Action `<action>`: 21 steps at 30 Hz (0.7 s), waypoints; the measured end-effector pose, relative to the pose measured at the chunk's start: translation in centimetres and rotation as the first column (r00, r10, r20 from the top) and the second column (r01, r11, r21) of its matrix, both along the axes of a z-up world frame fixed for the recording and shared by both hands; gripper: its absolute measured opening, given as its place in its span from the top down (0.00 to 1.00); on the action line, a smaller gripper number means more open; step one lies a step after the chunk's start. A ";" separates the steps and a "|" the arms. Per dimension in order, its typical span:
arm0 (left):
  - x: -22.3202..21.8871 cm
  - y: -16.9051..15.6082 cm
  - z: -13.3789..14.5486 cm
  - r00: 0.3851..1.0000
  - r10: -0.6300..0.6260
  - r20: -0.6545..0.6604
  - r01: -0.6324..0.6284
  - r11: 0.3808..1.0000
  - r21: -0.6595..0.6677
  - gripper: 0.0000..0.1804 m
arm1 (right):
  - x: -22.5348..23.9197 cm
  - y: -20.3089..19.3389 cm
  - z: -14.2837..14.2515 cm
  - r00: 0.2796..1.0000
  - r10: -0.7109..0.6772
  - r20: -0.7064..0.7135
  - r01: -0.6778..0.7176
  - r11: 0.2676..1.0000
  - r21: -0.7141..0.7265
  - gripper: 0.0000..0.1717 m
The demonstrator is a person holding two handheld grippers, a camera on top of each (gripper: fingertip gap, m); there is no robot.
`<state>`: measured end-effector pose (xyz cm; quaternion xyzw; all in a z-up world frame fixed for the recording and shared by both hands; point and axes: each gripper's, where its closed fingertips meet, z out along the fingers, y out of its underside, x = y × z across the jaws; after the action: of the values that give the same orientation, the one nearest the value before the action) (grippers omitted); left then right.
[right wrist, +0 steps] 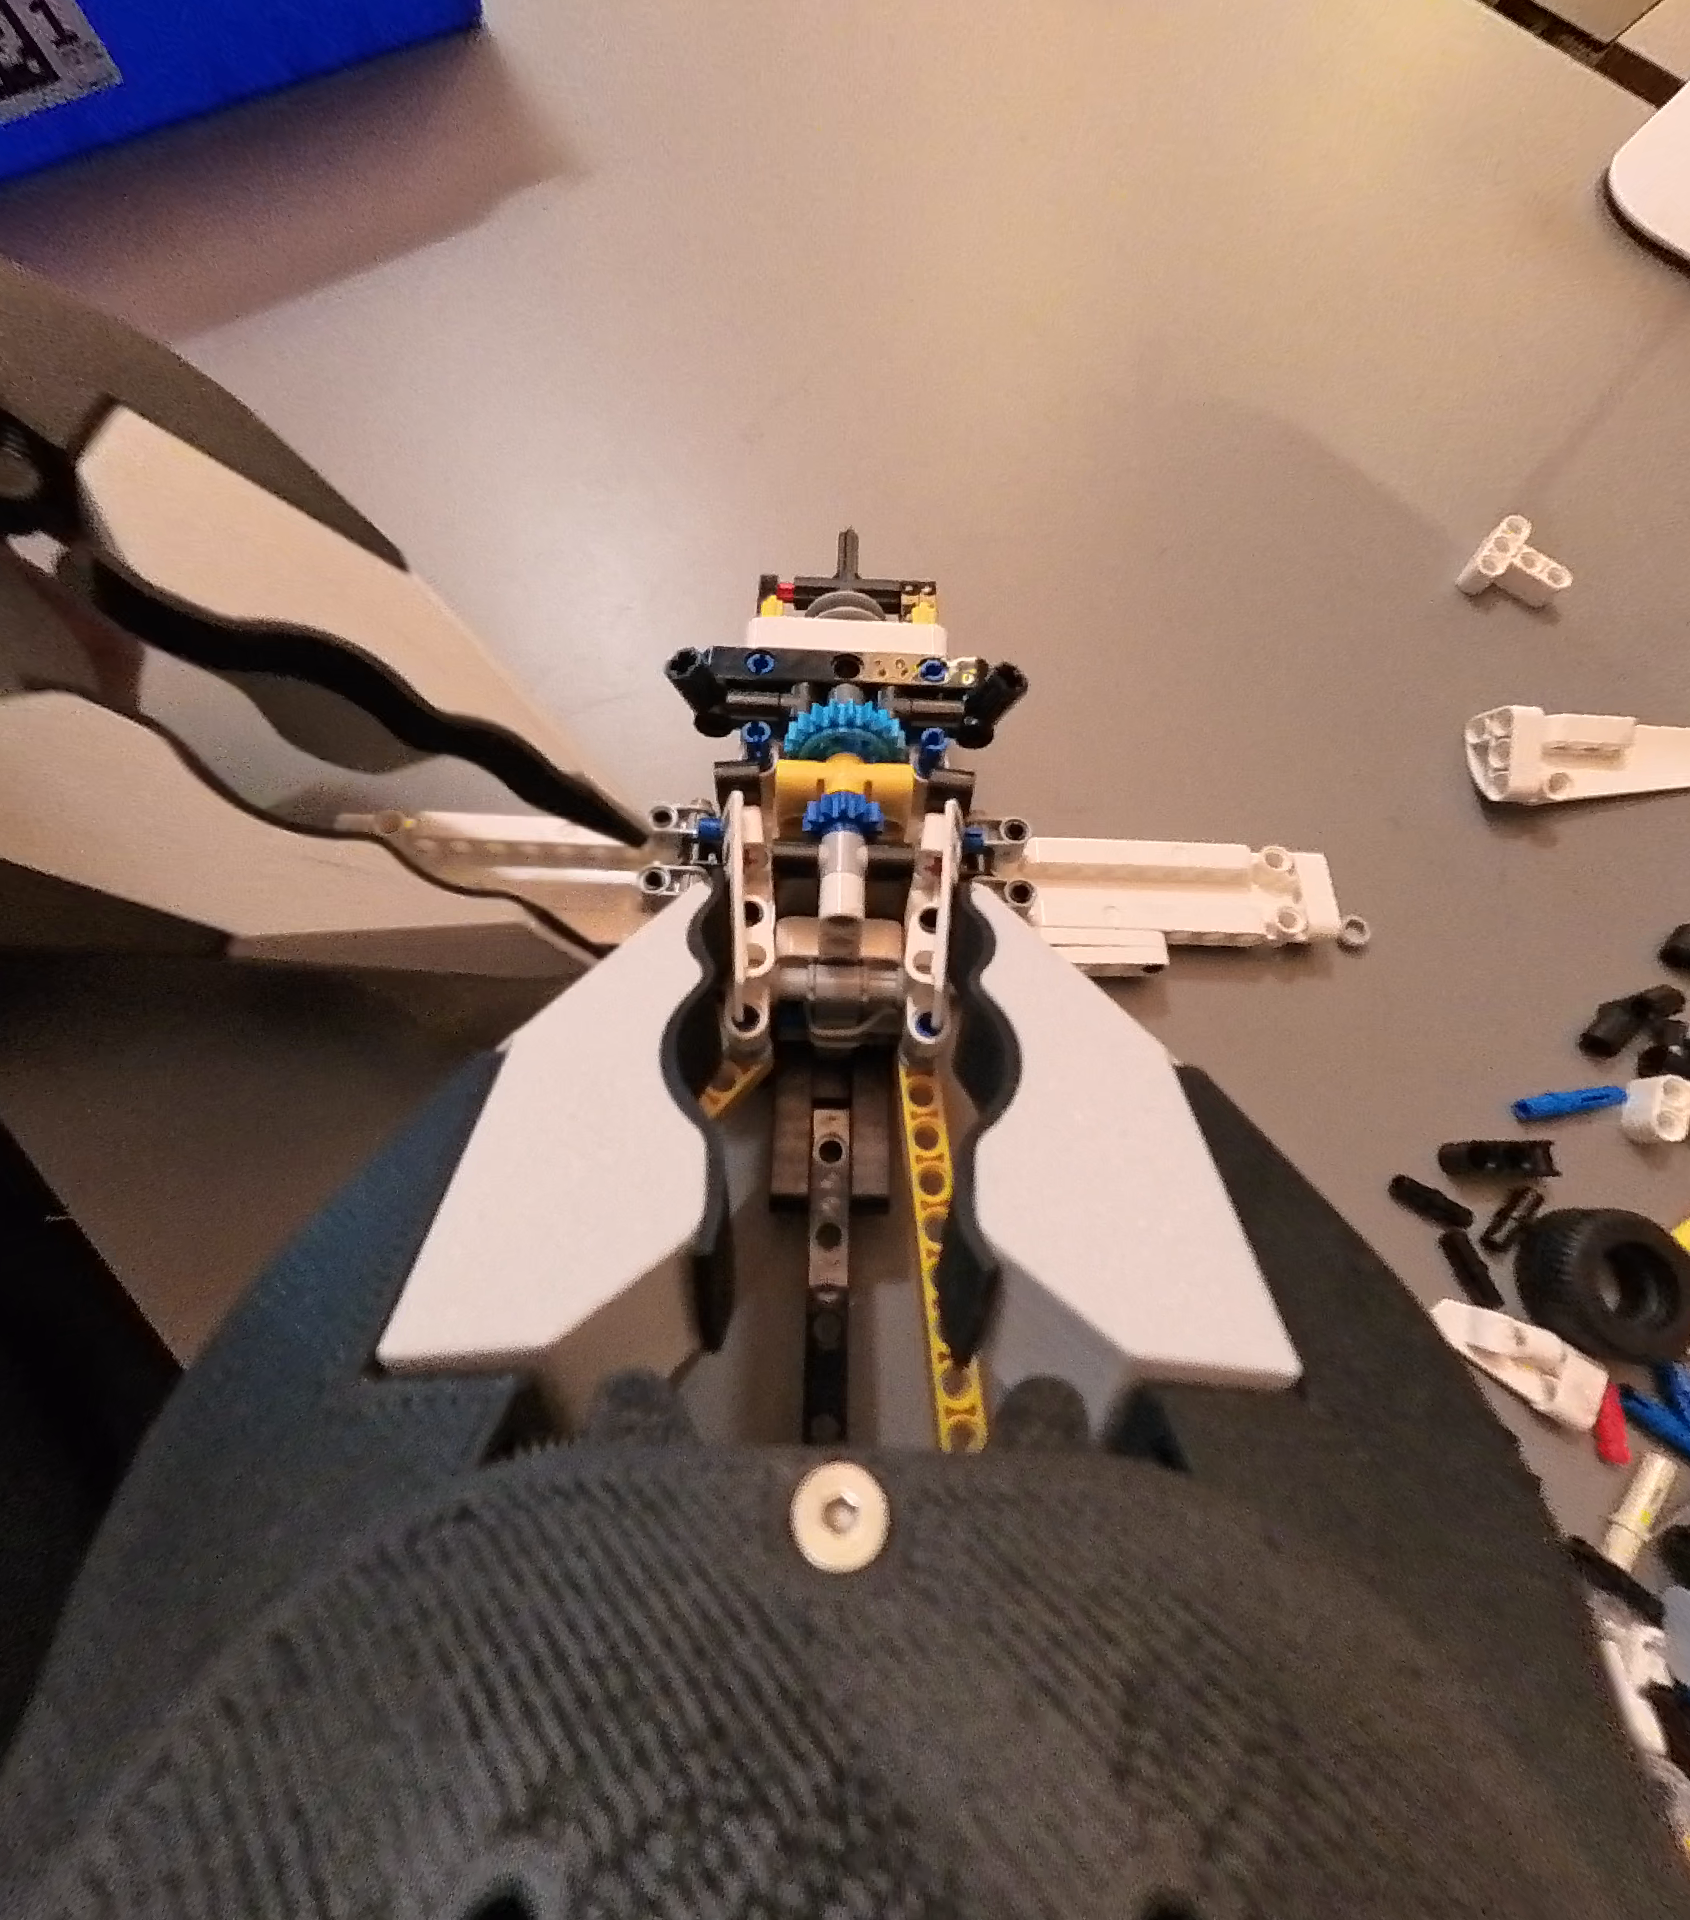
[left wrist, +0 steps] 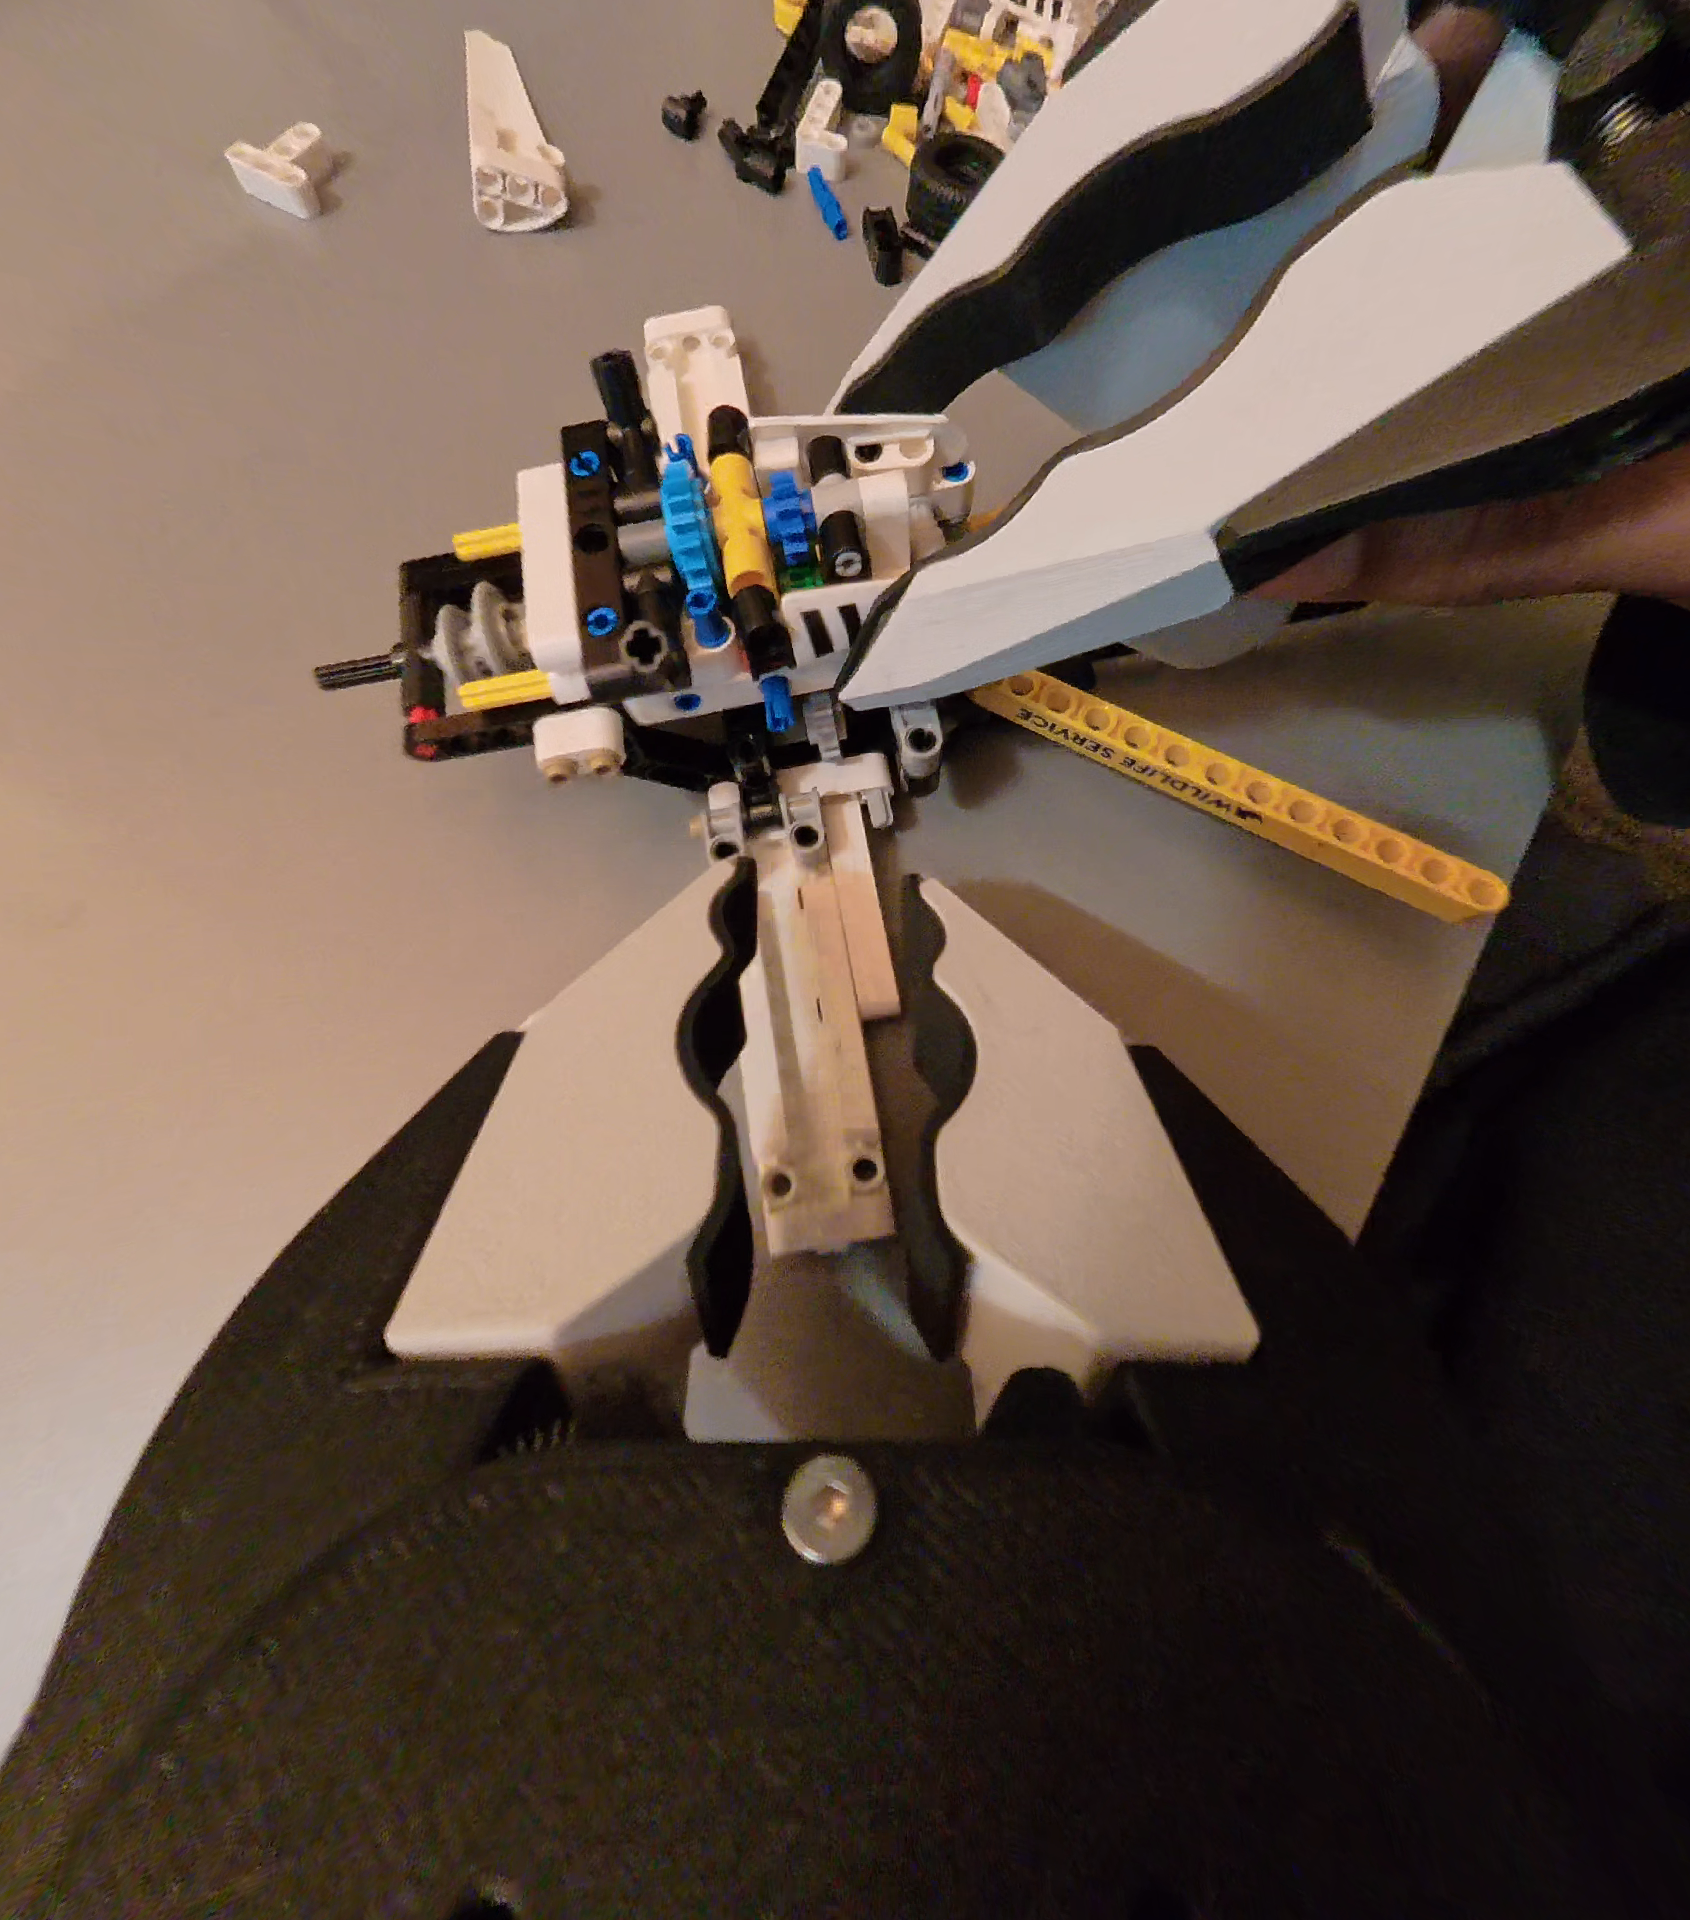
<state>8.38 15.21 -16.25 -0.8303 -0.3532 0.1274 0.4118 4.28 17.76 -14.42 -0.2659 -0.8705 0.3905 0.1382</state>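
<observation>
The left tongs are sitting open around the white wing of a light, snap-together toy model, while the right tongs are gripping its stiffer middle, probably the safer hold.

The grey table lies bare and open beyond the brick model and off to its left, with only a blue box at the far corner. To the right the way is cluttered: two loose white pieces, then a dense pile of small parts with a black tyre. The model's white wings and yellow beam stick out sideways, and both grippers crowd in around its body.
</observation>
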 end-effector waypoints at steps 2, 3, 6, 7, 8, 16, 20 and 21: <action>0.4 -0.9 0.4 1.000 0.018 -0.004 -0.018 1.000 0.012 0.85 | 0.0 0.1 0.0 1.000 0.006 0.003 -0.006 1.000 -0.009 0.76; 0.7 -1.4 0.4 1.000 0.028 0.000 -0.028 1.000 0.010 0.84 | 0.0 0.1 0.0 1.000 0.010 0.003 -0.010 1.000 -0.016 0.76; 1.3 -2.5 0.0 0.999 0.044 0.026 -0.044 0.999 0.006 0.82 | 0.0 0.1 0.0 1.000 0.021 0.003 -0.020 0.999 -0.026 0.76; 1.5 -2.8 -0.2 0.998 0.048 0.032 -0.048 0.999 0.007 0.81 | 0.0 0.1 0.0 1.000 0.023 0.004 -0.022 0.999 -0.028 0.76; 1.6 -2.9 -0.3 0.998 0.048 0.038 -0.048 0.999 0.008 0.81 | 0.0 0.1 0.0 1.000 0.024 0.004 -0.024 0.999 -0.030 0.76; 2.1 -3.3 -1.0 0.999 0.033 0.038 -0.033 0.999 -0.007 0.80 | 0.0 0.1 0.0 1.000 0.022 0.010 -0.022 1.000 -0.008 0.76; 2.4 -3.7 -0.8 0.998 0.034 0.051 -0.035 0.999 0.030 0.80 | 0.0 0.0 0.0 1.000 0.017 0.011 -0.017 1.000 0.002 0.76; 2.5 -3.8 -0.8 0.998 0.035 0.058 -0.037 0.999 0.038 0.80 | 0.0 0.0 0.0 1.000 0.015 0.012 -0.015 1.000 0.005 0.76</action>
<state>10.87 11.38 -17.02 -0.8189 -0.3824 0.1038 0.4153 4.27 17.76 -14.44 -0.2611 -0.8743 0.3876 0.1309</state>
